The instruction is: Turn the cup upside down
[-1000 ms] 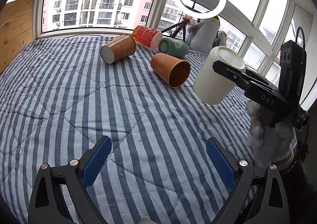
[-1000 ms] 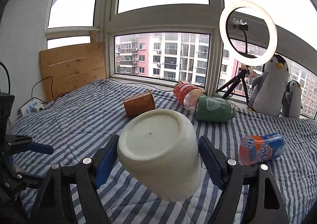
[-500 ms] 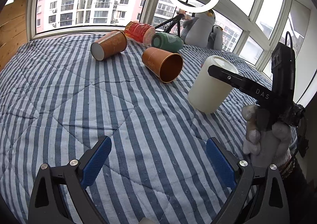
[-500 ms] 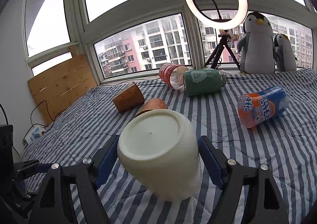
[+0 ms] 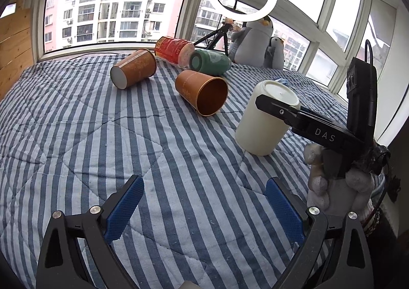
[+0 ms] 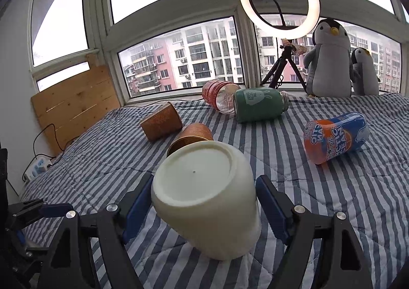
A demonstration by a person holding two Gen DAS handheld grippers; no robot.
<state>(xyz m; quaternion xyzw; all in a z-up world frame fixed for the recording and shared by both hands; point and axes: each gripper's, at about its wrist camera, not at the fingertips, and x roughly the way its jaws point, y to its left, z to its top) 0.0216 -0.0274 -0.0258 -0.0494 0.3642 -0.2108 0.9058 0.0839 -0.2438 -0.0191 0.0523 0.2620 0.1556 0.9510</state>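
Now: white cup [image 6: 207,199] upside down on striped bed [image 5: 127,135], slightly tilted, right gripper [image 6: 204,202] fingers clamped on its sides. Left gripper [image 5: 204,204] fingers wide apart, holding nothing.

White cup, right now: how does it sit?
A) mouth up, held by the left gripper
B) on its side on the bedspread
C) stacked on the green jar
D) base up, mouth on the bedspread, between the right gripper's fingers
D: the white cup shows its closed base on top, its rim meets the bedspread, and the right gripper brackets it.
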